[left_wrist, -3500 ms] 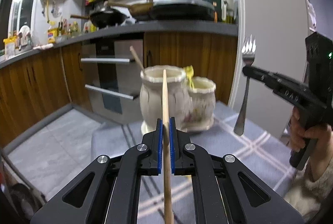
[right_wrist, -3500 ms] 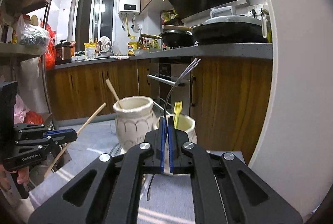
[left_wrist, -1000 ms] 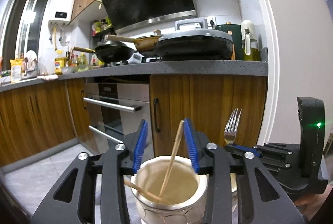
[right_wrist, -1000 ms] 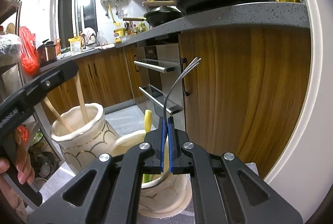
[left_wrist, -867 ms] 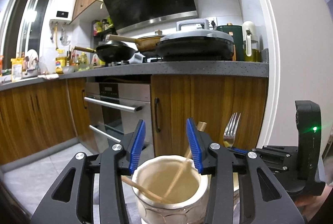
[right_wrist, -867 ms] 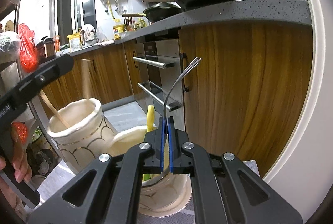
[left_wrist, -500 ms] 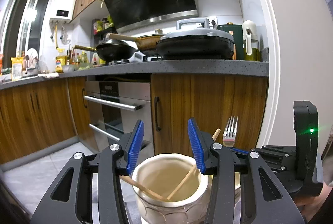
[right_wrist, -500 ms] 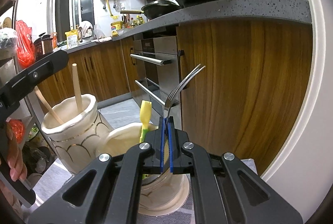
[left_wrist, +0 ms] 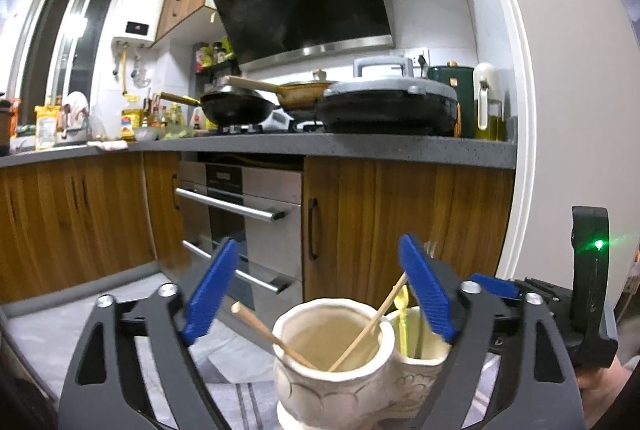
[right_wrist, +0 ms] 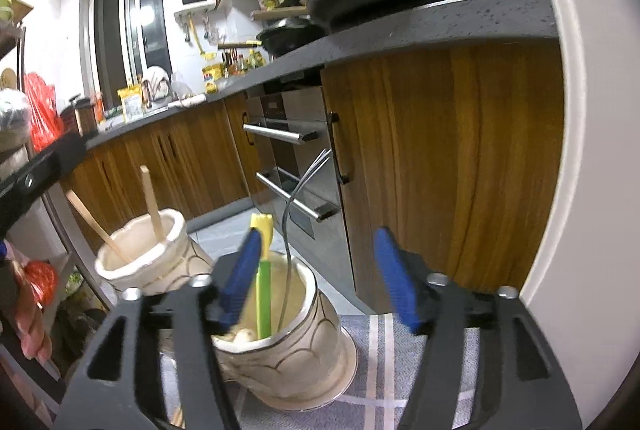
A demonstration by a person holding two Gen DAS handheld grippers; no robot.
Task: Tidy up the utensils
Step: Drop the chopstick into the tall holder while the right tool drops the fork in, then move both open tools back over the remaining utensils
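Both claws (left_wrist: 316,290) (right_wrist: 316,278) spread wide, fork (right_wrist: 298,230) resting in rt jar (right_wrist: 296,342).

R gripper (right_wrist: 316,270) jaws spread wide, nothing betw. them, above near holder (right_wrist: 288,346). Fork (right_wrist: 298,214) and yellow-green utensil (right_wrist: 263,286) stand inside near holder, fork leaning toward cabinets. Far holder (right_wrist: 140,262) just left of near holder, w/ 2 chopsticks (right_wrist: 152,204). Both on grey checked cloth (right_wrist: 384,374). L gripper (right_wrist: 36,174) at left edge.
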